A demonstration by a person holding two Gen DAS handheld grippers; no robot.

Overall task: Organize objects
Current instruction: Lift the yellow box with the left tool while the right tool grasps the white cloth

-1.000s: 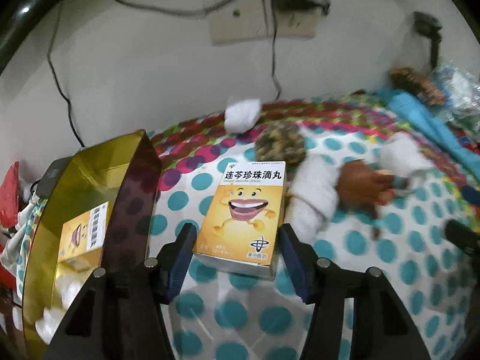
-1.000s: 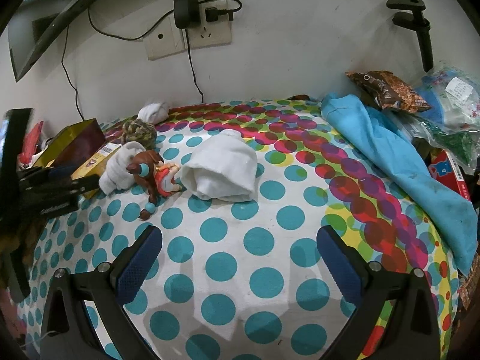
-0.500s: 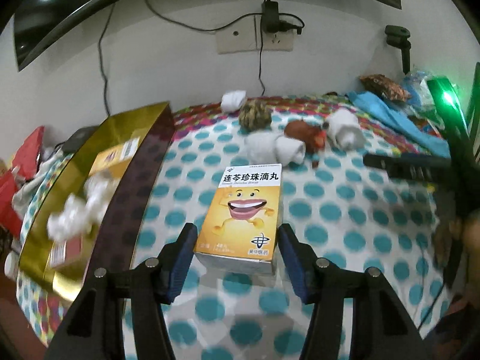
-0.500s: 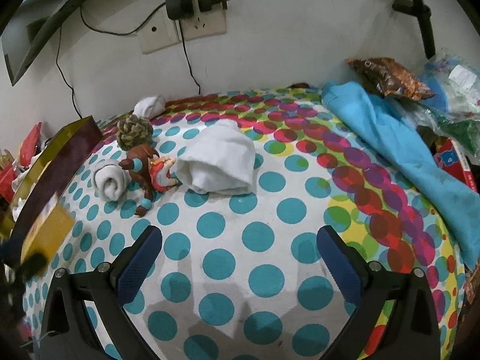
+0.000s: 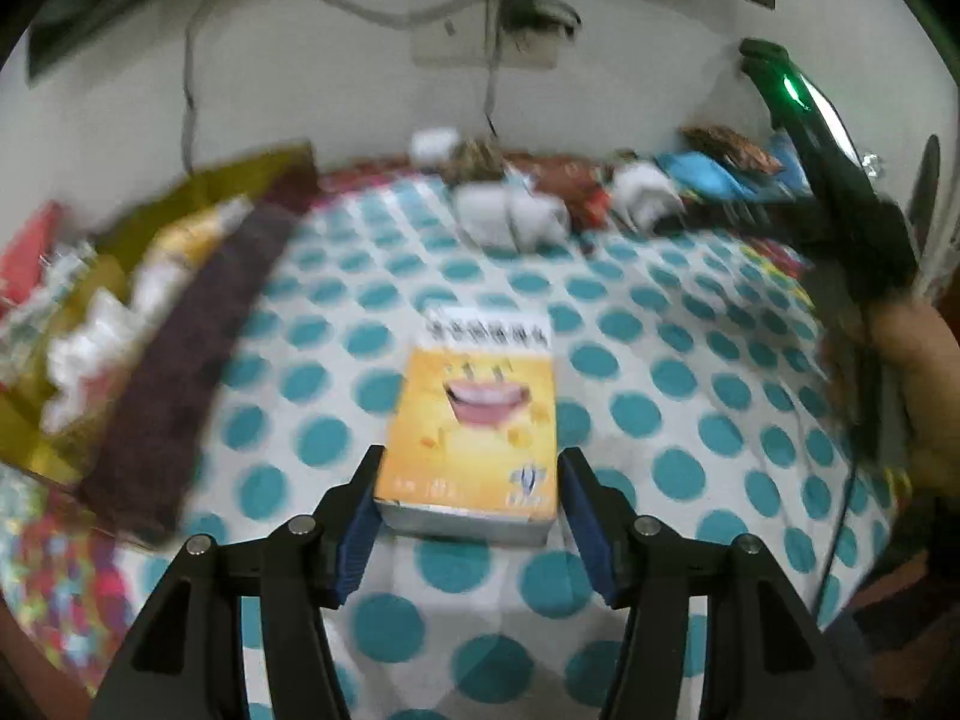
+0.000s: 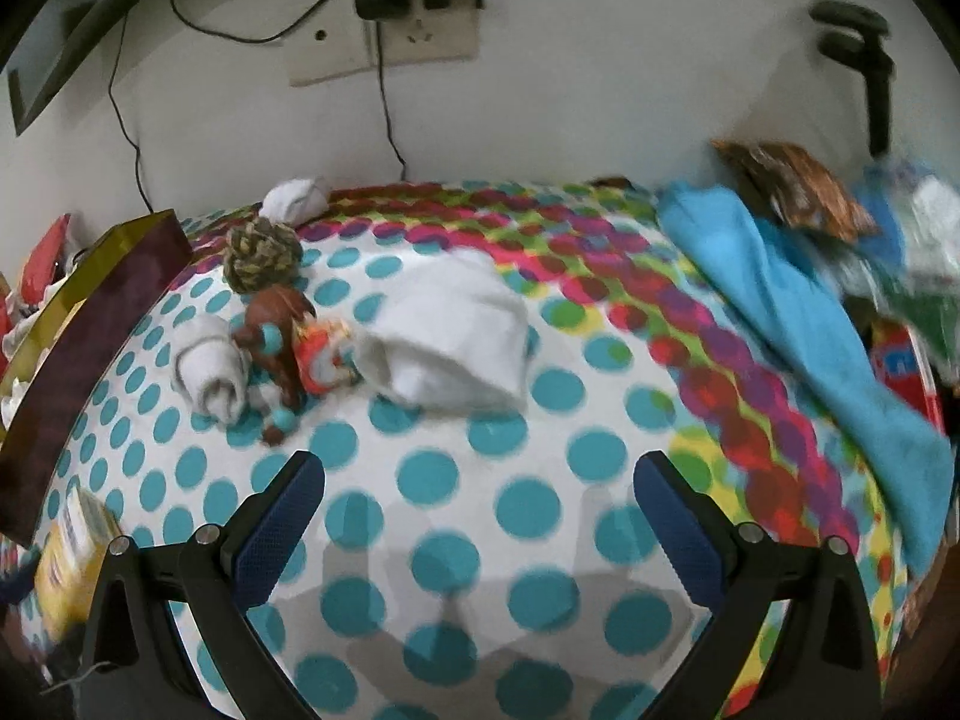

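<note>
My left gripper (image 5: 468, 504) is clamped on the yellow medicine box (image 5: 471, 420), its blue pads pressed against the two long sides near the box's closer end. The box points straight away from me along the fingers, printed face up, its long axis running forward toward the wall. It seems to ride above the polka-dot tablecloth (image 5: 690, 396), though the picture is smeared with motion, so I can't judge the height well.

My right gripper (image 6: 480, 498) hangs with its jaws spread wide and nothing between them, hovering over bare cloth. Ahead of it sit a folded white cloth (image 6: 456, 342), a brown toy figure (image 6: 282, 330), a rolled white towel (image 6: 213, 369) and a woven rope ball (image 6: 261, 258).

What matters for the coming move is the gold tray (image 5: 78, 312): it lies to the left of the held box, well apart from it, already holding a similar yellow pack and white wads. Its dark near wall stands between box and interior. I judge the left gripper is the nearer one and must swing the box leftward and over that wall. In the right view the same box (image 6: 72, 552) shows at the far left edge.
</note>
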